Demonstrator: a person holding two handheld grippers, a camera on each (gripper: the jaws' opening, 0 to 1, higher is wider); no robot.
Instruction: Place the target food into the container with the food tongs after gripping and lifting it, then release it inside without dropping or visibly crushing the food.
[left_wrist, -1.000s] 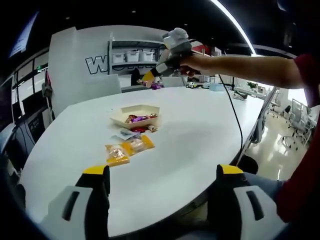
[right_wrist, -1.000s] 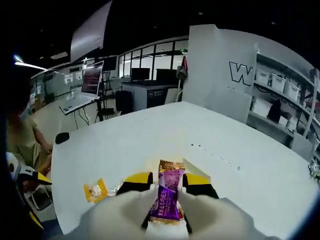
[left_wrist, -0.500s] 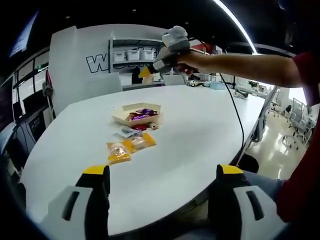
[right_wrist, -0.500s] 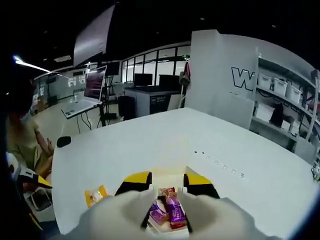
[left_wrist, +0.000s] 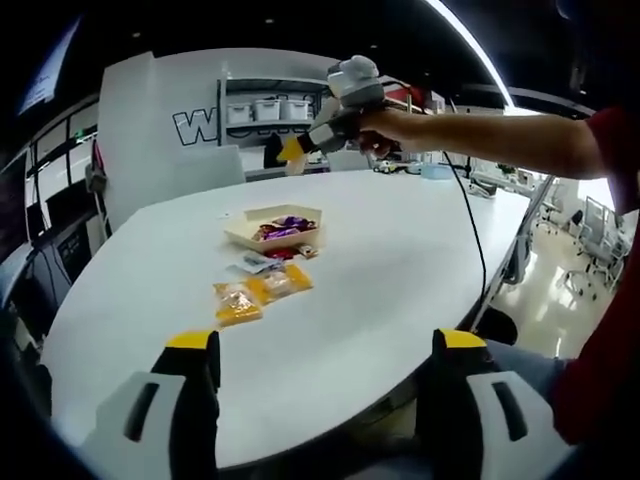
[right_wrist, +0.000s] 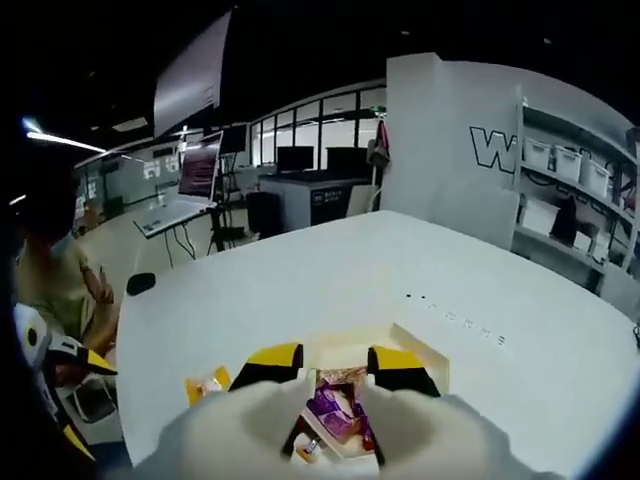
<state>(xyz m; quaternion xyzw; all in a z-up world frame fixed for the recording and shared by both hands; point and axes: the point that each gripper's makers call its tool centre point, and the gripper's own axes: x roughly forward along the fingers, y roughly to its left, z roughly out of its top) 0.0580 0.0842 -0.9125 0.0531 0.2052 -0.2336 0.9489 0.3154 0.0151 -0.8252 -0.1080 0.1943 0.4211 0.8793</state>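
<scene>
Right tongs (right_wrist: 335, 372): apart, empty, high above the tray (right_wrist: 425, 358).
Tray: purple-wrapped candies (right_wrist: 333, 412) directly beneath.
Left tongs (left_wrist: 325, 360): apart, low over surface (left_wrist: 400, 260).
Yellow packets (left_wrist: 258, 295): ahead of them.

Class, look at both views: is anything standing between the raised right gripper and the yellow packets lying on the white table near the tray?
Nothing visible does. The right gripper is in the air above the shallow cream cardboard tray of purple-wrapped sweets. The yellow snack packets lie uncovered on the white table beside the tray, with only open air above them.
</scene>
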